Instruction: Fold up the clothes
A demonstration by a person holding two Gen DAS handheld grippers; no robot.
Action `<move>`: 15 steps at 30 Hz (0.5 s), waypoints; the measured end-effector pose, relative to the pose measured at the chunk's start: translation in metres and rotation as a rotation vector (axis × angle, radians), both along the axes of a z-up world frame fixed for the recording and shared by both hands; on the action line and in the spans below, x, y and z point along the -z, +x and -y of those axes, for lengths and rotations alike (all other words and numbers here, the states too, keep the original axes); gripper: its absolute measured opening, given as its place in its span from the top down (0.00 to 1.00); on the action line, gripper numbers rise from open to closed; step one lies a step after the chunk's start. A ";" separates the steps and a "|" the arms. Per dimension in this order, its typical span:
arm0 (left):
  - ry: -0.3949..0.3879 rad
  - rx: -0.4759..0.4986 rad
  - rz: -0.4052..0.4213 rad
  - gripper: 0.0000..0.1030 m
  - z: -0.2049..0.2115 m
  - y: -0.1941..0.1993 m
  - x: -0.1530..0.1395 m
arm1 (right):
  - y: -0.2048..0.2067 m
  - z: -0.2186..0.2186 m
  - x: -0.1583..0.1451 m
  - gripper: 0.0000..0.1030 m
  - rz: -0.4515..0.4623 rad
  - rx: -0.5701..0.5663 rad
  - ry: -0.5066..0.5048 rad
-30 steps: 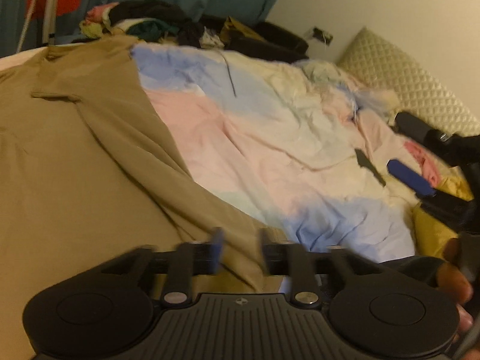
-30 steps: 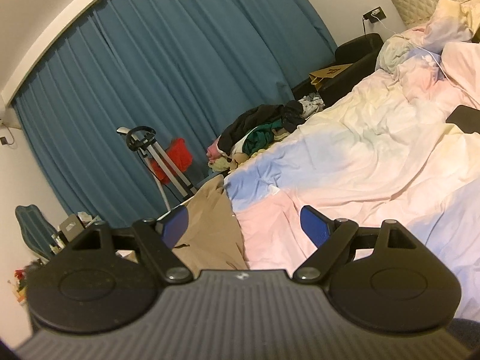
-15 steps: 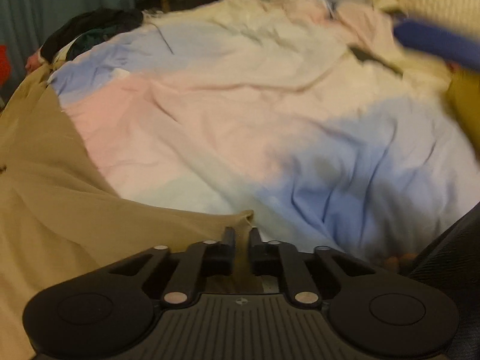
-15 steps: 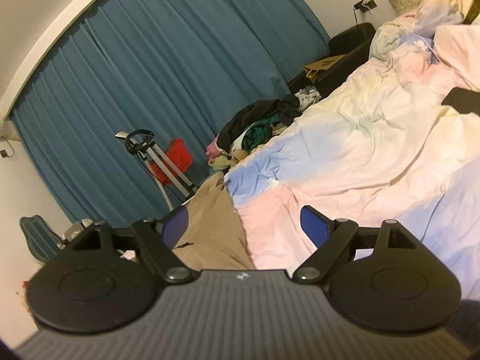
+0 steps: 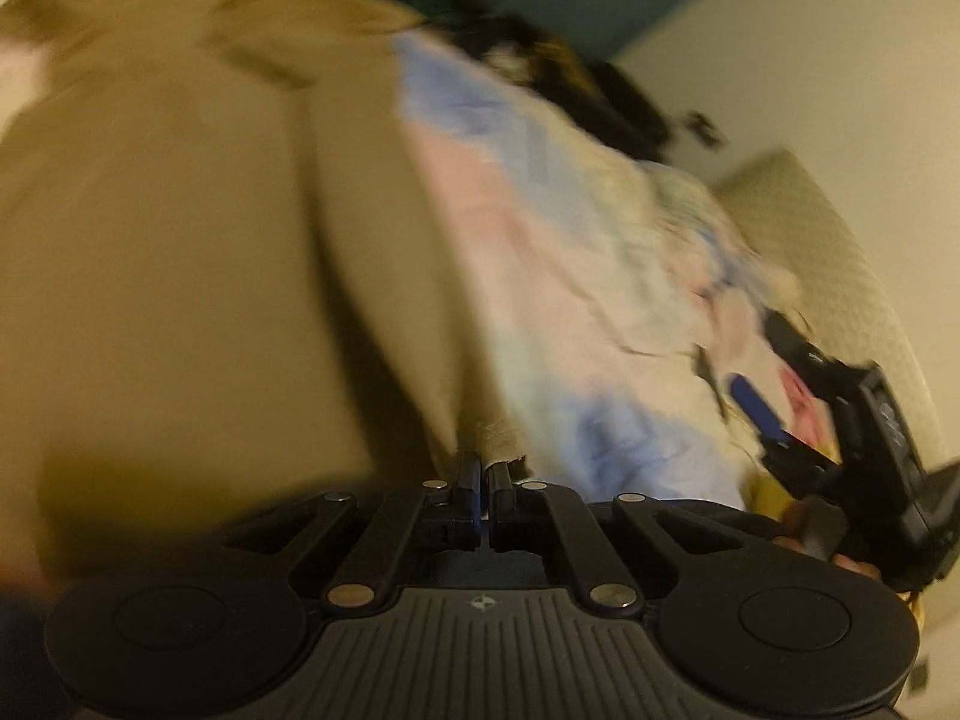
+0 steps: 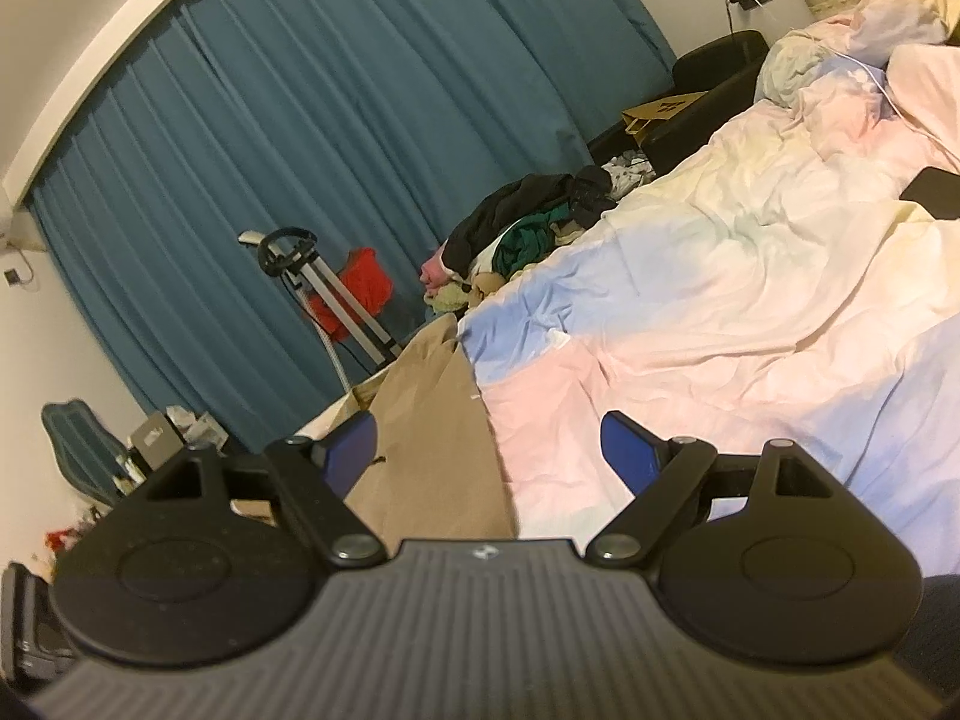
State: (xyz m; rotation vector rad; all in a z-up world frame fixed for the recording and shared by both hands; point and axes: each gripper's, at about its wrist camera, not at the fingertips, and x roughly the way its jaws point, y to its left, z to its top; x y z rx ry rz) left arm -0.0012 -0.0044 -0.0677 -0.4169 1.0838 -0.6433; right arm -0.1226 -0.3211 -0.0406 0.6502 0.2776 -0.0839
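Clothes pile (image 6: pixel 528 228) by blue curtain (image 6: pixel 336 138), pastel duvet (image 6: pixel 750 276) beside tan garment (image 6: pixel 432 456)

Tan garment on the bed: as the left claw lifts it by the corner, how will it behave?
The tan garment is probably floppy: it drapes and creases over the duvet. It likely trails from the corner pinched in the shut left claw. It looks light for its spread, a thin single layer.

Motion blur smears the tan garment (image 5: pixel 180 252) and the clothes pile (image 5: pixel 540 60) behind it. The garment's left side runs off frame. A hand (image 5: pixel 804 531) shows only partly behind the right hand-held gripper (image 5: pixel 759 405).
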 end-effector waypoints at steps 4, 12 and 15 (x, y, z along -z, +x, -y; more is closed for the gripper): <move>-0.031 -0.071 -0.125 0.64 -0.014 0.017 0.017 | 0.003 -0.010 -0.003 0.18 -0.023 -0.012 -0.050; -0.030 -0.112 -0.274 0.32 -0.003 0.052 0.052 | 0.008 -0.020 -0.003 0.18 -0.053 -0.019 -0.075; -0.029 -0.114 -0.309 0.36 0.002 0.061 0.064 | 0.010 -0.022 -0.002 0.18 -0.061 -0.021 -0.081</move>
